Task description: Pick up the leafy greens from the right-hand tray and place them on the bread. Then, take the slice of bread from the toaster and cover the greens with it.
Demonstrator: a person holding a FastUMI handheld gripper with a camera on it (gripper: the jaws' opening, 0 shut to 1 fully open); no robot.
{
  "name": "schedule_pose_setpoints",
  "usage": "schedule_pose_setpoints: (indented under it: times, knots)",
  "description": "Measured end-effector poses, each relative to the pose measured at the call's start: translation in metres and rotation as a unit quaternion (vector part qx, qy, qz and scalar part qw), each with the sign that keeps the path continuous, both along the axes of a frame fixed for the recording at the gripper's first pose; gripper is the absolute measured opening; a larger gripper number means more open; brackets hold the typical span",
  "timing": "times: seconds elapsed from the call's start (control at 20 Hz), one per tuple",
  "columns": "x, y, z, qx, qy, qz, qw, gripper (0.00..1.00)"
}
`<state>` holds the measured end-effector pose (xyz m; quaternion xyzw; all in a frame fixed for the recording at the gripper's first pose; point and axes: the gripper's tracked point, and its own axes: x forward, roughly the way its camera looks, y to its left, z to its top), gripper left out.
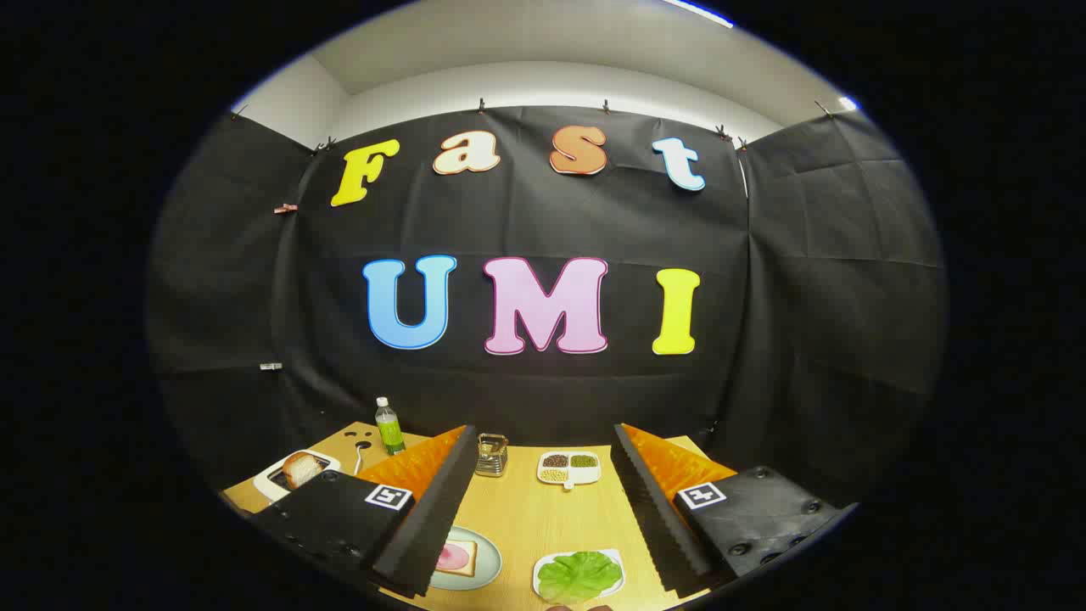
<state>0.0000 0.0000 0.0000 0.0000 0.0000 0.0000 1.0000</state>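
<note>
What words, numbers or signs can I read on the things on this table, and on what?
Green bottle: its label is too small to read.
Square markers on the tongs: black-and-white patterns, no words.
Other things on the table: no legible text.
The tongs stand open, with the leafy greens between their fingers.

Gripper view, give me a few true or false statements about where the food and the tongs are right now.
1. The tongs are open and hold nothing. True.
2. The leafy greens already lie on the bread. False: they lie on their own white tray, beside the plate.
3. A bread slice sits in the toaster. True.
4. The plated bread is bare. False: a pink slice lies on it.
5. The green bottle lies on its side. False: it stands upright.
</note>
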Motion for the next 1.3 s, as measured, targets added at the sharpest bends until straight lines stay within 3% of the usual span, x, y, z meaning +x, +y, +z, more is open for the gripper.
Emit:
schedule_pose_setpoints:
  times: [0.65, 1.3]
  knots:
    - [0.018, -0.012, -0.029, 0.010, 0.044, 0.003, 0.999, 0.98]
    - [0.031, -0.015, -0.087, 0.028, 0.122, 0.014, 0.992, 0.98]
